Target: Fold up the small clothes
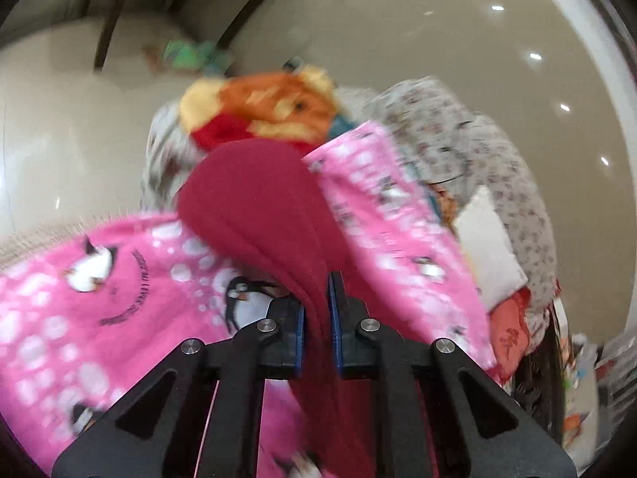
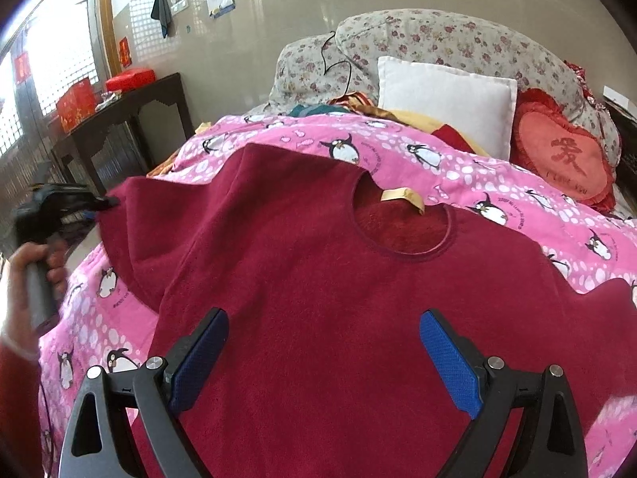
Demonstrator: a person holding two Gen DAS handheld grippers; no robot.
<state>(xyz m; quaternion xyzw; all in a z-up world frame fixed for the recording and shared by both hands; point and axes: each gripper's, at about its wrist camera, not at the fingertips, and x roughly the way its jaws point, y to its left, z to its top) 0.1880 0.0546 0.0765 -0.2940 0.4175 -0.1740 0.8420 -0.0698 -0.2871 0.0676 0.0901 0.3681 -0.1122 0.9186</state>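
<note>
A dark red fleece top (image 2: 318, 298) lies spread on a pink penguin-print blanket (image 2: 497, 183), neck hole and tan label facing up. My left gripper (image 1: 316, 314) is shut on the top's left sleeve (image 1: 258, 207) and lifts it; it also shows in the right wrist view (image 2: 107, 201) at the sleeve's end, held by a hand. My right gripper (image 2: 322, 342) is open and empty, hovering over the lower body of the top.
A white cushion (image 2: 446, 99), a red heart cushion (image 2: 557, 159) and a floral quilt (image 2: 438, 44) lie at the bed's far end. A dark wooden side table (image 2: 119, 119) with red boxes stands at the left. A plush toy (image 1: 270, 107) lies beyond the sleeve.
</note>
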